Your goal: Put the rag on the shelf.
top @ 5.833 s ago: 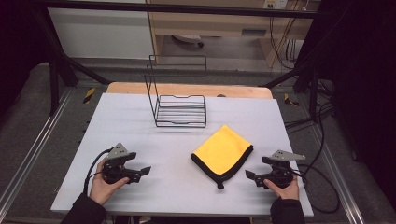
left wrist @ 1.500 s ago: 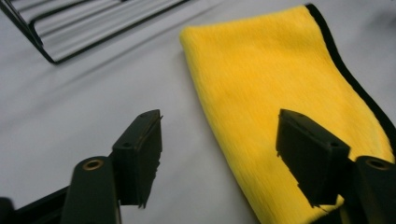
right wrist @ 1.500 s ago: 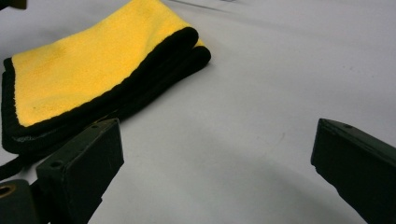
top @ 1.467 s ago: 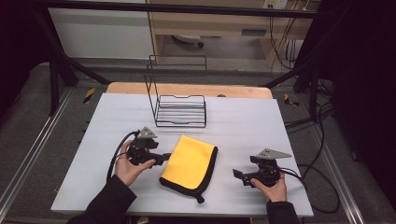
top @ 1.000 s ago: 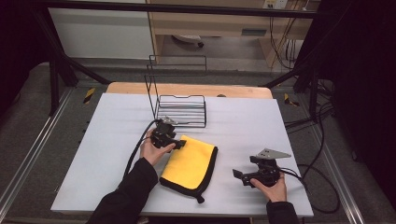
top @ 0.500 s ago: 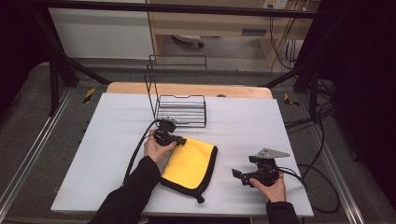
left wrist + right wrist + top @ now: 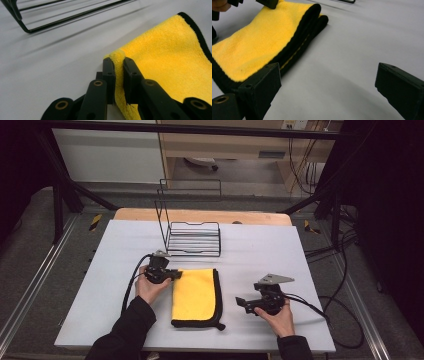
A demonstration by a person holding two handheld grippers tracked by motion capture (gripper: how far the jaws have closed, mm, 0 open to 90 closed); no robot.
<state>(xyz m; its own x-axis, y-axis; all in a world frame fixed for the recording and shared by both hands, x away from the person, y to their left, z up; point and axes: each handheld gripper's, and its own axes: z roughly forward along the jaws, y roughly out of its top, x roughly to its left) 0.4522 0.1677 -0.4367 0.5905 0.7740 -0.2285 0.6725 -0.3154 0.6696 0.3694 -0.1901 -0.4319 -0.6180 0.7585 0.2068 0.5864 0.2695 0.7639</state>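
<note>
The folded yellow microfibre cloth with black trim (image 7: 196,297) lies at the centre of the high view on the white desk (image 7: 300,250), just below the black wire rack (image 7: 192,237). The left gripper (image 7: 172,275) sits at the cloth's upper left corner, its fingers (image 7: 109,75) clenched on a pinched-up ridge of yellow pile, as the left gripper view makes plain. The right gripper (image 7: 241,302) rests on the desk to the right of the cloth, near its black edge but apart from it; its fingers (image 7: 262,82) stand wide and released, with bare desk between them, though they have just been closing a little. The step in hand looks like another fold. Next, the left gripper would need to lift its corner and carry it across, while the right gripper likely moves in to take or steady the near edge.
</note>
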